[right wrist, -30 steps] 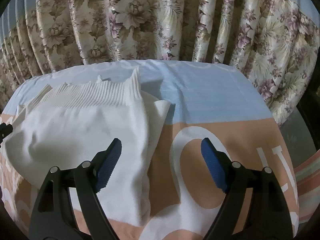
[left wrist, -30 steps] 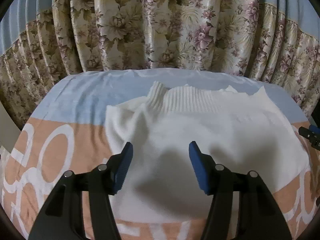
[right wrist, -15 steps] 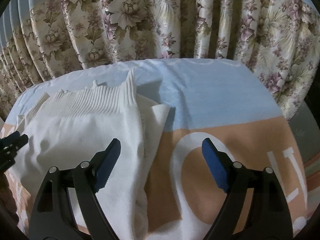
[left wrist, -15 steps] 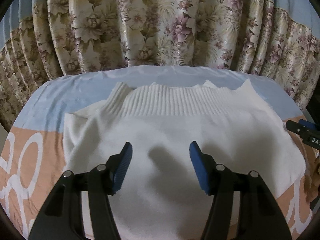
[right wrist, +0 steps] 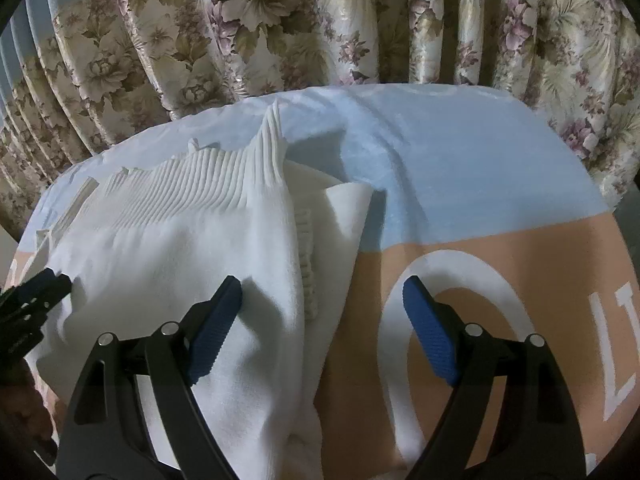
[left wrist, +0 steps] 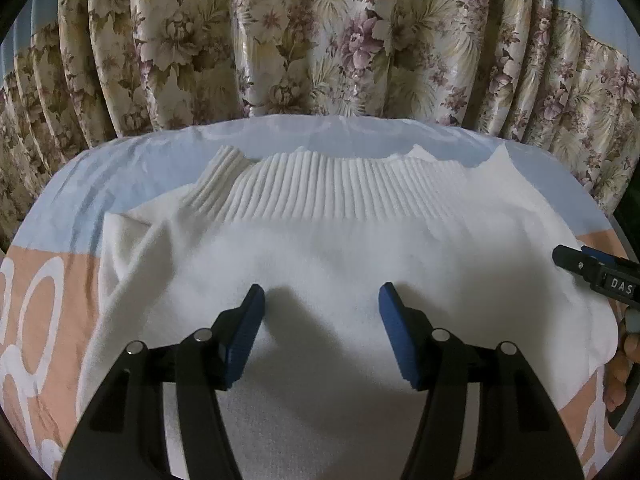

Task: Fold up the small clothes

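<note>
Two black grippers with blue ribbed pads hover over one white knitted sweater [left wrist: 320, 248] spread on a peach and pale-blue printed cover [left wrist: 60, 240]. In the left wrist view, the left gripper [left wrist: 322, 300] has its jaws parted with nothing clasped; only the sweater's smooth body lies beneath the gap, and the pads do not press on it. To the left of its left finger, a loose fold of the sweater reaches out over the peach part of the cover. Ahead of the jaws runs the sweater's ribbed band [left wrist: 344, 188], and beyond that hangs a floral pleated curtain [left wrist: 320, 40]. Far to the right of its right finger, the tip of the right gripper [left wrist: 592, 270] shows at the sweater's edge, with part of a person's hand [left wrist: 620, 364] below it.

In the right wrist view, the right gripper [right wrist: 322, 300] stands wide and released. Its left finger [right wrist: 216, 320] sits over the white knit, its right finger [right wrist: 430, 332] over the cover's white ring print [right wrist: 516, 300], and the sweater's side edge with a ribbed strip [right wrist: 306, 264] runs up between them. Whether either finger touches the cloth cannot be told.
</note>
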